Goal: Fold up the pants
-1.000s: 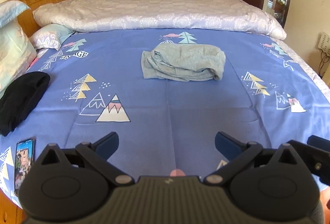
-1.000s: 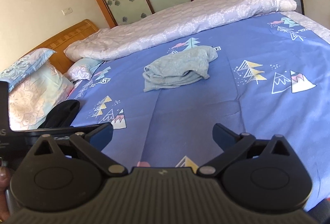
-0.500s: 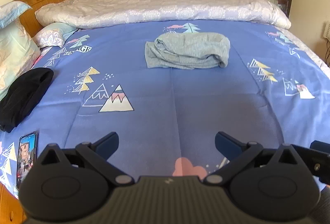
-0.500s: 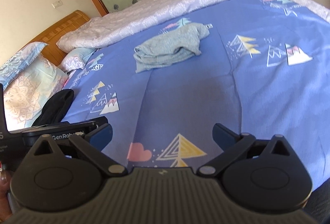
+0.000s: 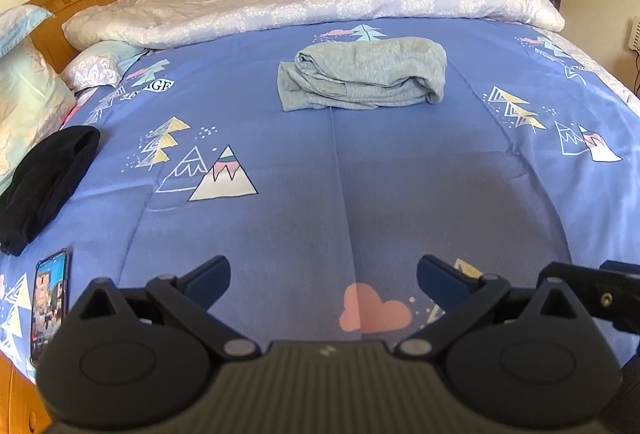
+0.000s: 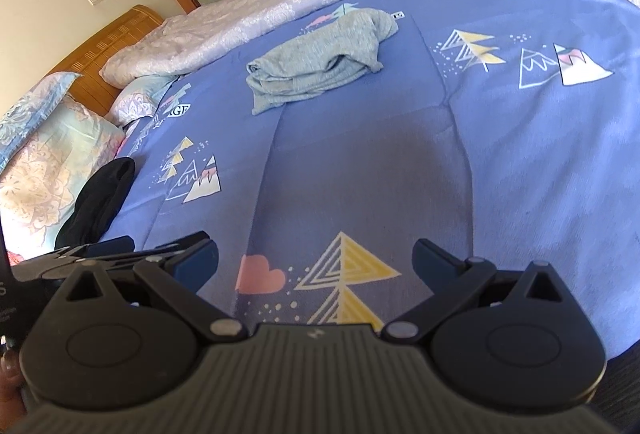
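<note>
Left wrist view shows the left gripper low over a blue bed sheet with its fingers spread wide and nothing between them. The grey pants lie folded in a soft bundle far ahead, near the middle of the bed, just in front of a pale quilt. A black cloth lies at the left by the pillows, and a phone lies close to the bed edge. From the right wrist view, the right gripper is also spread wide and empty, well apart from the pants.
</note>
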A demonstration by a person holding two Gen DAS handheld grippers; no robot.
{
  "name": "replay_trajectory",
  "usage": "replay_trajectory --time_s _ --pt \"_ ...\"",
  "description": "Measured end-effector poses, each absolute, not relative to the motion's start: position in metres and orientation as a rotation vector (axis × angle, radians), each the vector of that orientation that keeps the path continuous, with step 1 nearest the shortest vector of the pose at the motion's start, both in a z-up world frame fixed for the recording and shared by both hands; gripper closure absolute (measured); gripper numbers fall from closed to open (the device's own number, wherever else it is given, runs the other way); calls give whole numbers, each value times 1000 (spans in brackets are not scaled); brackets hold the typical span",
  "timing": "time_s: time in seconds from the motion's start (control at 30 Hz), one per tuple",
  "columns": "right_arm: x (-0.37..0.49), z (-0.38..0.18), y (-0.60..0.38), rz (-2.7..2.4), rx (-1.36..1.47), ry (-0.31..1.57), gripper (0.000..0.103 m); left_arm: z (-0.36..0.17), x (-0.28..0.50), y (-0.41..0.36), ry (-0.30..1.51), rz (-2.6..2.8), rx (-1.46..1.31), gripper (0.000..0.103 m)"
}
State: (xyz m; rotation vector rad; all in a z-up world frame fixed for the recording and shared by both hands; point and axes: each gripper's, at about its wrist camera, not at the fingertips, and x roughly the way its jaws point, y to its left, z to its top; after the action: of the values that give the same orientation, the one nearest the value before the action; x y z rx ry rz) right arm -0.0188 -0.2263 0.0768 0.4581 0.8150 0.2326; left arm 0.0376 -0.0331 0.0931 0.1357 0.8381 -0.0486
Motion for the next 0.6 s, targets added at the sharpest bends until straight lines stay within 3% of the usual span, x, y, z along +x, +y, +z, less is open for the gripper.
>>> replay_trajectory --time_s 0.6 --pt "-30 76 -220 171 368 785 0 74 32 -27 943 -17 118 0"
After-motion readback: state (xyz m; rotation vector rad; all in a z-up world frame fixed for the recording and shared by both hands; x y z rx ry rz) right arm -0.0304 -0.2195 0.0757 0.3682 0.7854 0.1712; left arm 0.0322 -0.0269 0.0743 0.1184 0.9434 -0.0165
